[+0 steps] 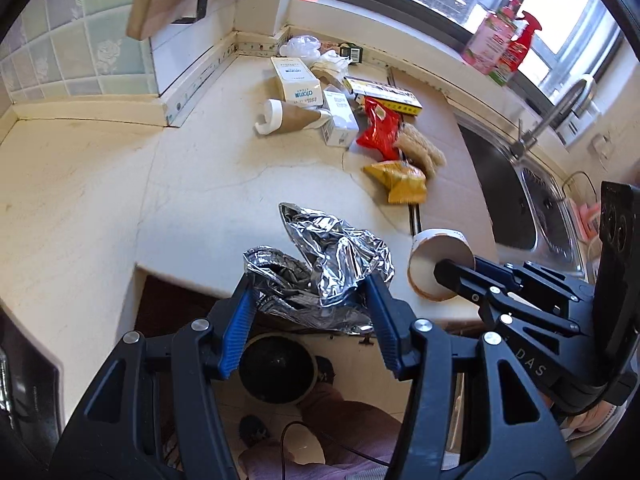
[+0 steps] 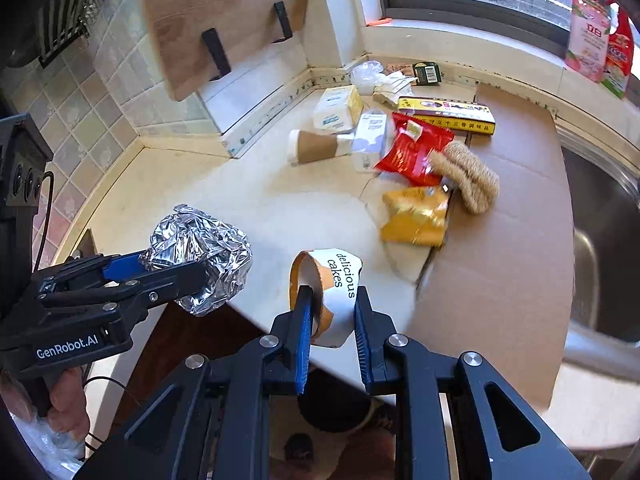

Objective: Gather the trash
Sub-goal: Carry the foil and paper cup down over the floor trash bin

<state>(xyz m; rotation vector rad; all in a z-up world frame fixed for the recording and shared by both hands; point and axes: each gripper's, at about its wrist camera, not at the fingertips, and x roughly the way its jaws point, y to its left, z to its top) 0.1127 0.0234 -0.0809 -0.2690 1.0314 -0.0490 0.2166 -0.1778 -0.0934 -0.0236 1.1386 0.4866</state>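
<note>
A: Where was the trash?
B: Off the countertop, past its front edge: left gripper clamped crumpled foil, right gripper pinched a paper cup.
A: Advice?
B: Keep both grips firm until squarely over the bin below.

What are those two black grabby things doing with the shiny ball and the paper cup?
A person is clearing trash off a kitchen counter. The left hand-held gripper is clamped on crumpled foil, and the right hand-held gripper pinches a squashed paper cup. Both are lifted near the counter's edge, above a dark bin. More wrappers and boxes remain.
</note>
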